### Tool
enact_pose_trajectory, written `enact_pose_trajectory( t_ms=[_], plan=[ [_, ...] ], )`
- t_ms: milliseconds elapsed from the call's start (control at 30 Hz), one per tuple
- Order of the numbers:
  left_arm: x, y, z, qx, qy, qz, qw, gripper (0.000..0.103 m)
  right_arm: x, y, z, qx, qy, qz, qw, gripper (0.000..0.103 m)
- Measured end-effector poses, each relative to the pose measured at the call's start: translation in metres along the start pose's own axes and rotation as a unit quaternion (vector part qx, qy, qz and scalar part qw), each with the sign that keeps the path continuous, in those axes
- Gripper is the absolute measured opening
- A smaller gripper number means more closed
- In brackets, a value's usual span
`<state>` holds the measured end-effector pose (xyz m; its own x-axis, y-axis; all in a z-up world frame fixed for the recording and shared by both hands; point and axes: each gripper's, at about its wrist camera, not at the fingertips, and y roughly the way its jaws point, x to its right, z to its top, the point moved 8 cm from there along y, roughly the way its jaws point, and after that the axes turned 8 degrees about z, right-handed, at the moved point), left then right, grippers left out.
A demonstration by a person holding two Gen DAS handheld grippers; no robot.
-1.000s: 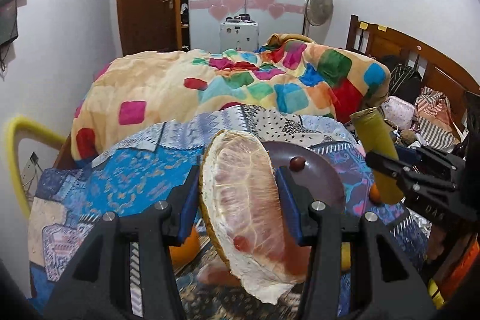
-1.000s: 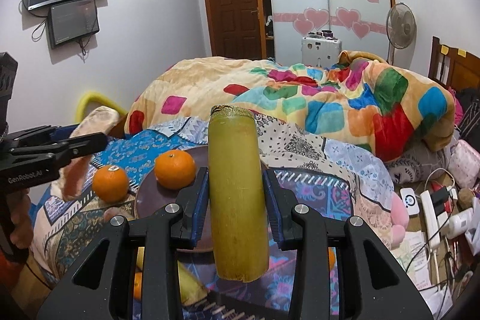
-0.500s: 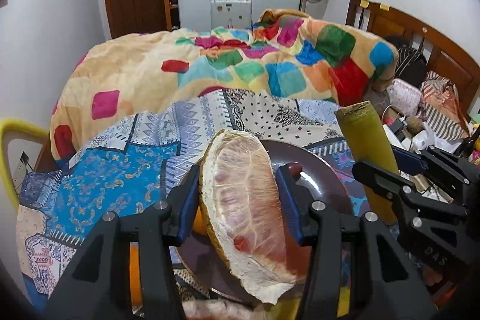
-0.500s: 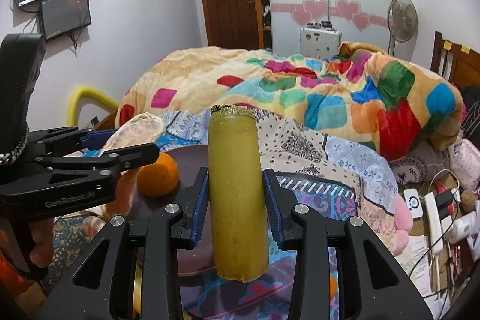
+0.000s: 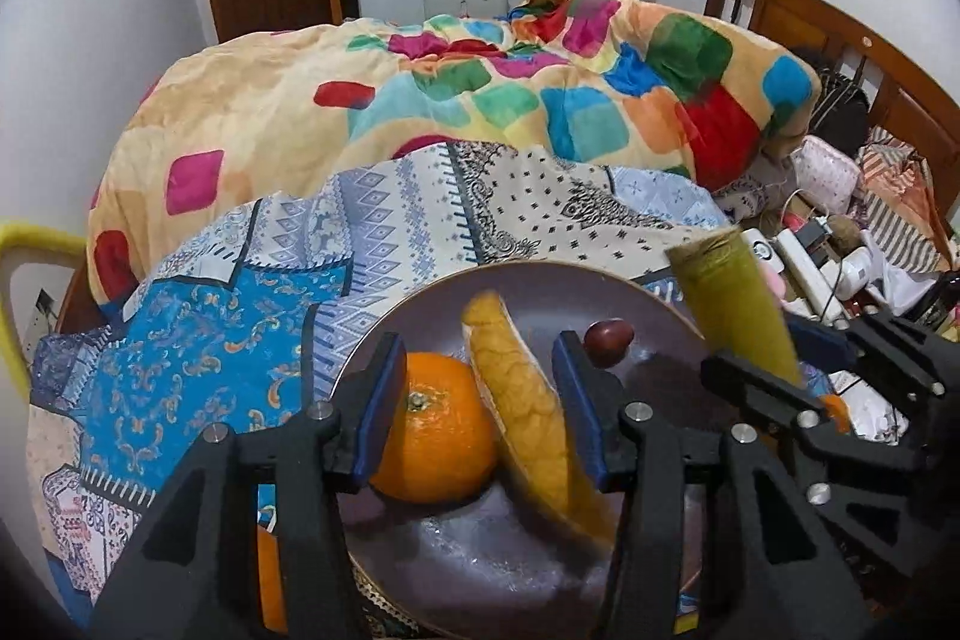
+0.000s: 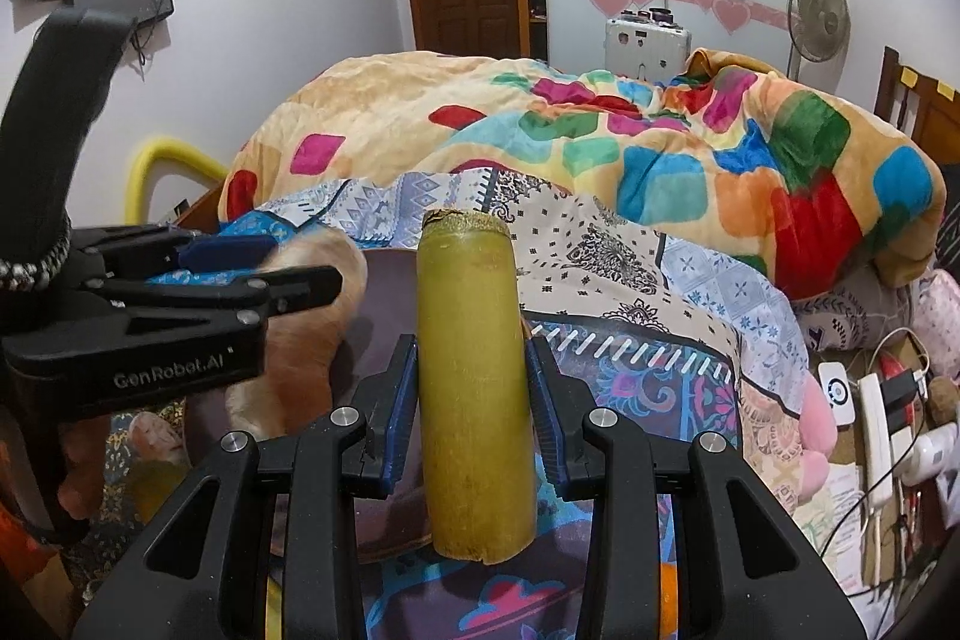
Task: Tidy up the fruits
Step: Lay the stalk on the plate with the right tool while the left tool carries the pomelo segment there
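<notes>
My left gripper is open above the dark brown plate. The pomelo wedge is between its fingers, loose and tilted, rind side up, over the plate. An orange lies on the plate by the left finger, and a small dark red fruit lies further back. My right gripper is shut on a yellow-green sugarcane piece held upright at the plate's right edge; the cane also shows in the left wrist view. The left gripper shows in the right wrist view, with the wedge blurred under it.
The plate rests on patterned blue and white cloths on a bed with a colourful quilt. Another orange lies below the plate's left edge. Chargers, cables and clutter fill the right side. A wooden headboard stands far right.
My left gripper moved forward over the plate and opened; the pomelo wedge slipped free and turned, rind up. My right gripper, still gripping the sugarcane, moved closer to the plate.
</notes>
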<state>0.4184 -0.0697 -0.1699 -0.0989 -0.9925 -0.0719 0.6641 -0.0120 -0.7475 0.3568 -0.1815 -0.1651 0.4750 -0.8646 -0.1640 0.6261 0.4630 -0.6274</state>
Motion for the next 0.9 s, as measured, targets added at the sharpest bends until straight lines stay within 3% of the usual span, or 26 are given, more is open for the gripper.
enact_pose_trajectory(
  t_ms=[500,900],
  plan=[
    [-0.023,-0.045,0.000,0.044,0.004,0.009,0.9990,0.051,-0.018,0.026,0.003,-0.035,-0.023,0.002,0.999,0.032],
    [-0.057,-0.047,-0.018,0.039,-0.019,0.017,0.9989,0.051,-0.027,0.046,0.000,-0.069,-0.024,0.008,0.997,0.032]
  ],
)
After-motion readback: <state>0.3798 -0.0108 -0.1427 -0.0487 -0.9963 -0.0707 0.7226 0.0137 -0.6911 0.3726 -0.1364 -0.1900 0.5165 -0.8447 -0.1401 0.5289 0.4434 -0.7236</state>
